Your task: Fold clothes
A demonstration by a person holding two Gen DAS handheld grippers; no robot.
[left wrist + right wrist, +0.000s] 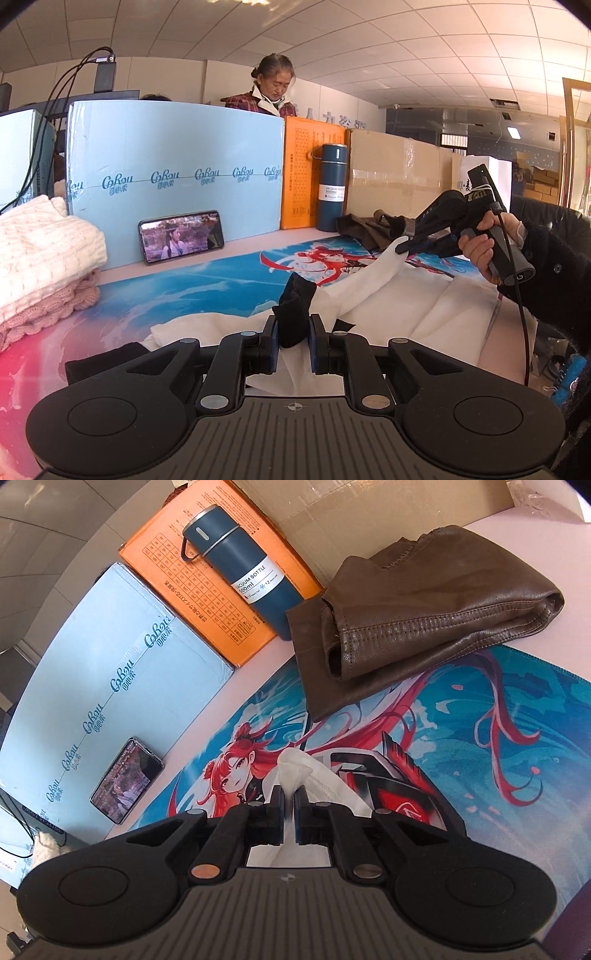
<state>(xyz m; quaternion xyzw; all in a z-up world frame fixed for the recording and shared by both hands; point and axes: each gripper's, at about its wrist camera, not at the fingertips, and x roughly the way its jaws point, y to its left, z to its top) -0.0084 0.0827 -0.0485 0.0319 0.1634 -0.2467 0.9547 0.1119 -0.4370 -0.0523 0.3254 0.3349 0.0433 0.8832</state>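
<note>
A white garment (373,299) with black trim lies stretched over the printed desk mat (207,291). My left gripper (292,323) is shut on its black cuff (293,314), which stands up between the fingers. At the right of the left wrist view, a hand holds my right gripper (404,246), shut on a raised white corner of the garment. The right wrist view shows that gripper (290,799) pinching the bunched white fabric (293,771) above the mat (498,738).
Folded cream and pink knitwear (44,258) is stacked at the left. A phone (181,235) leans on a blue box (173,177). An orange box (221,576), a blue vacuum bottle (240,572) and a brown leather garment (424,620) stand at the back. A person (273,88) sits behind the boxes.
</note>
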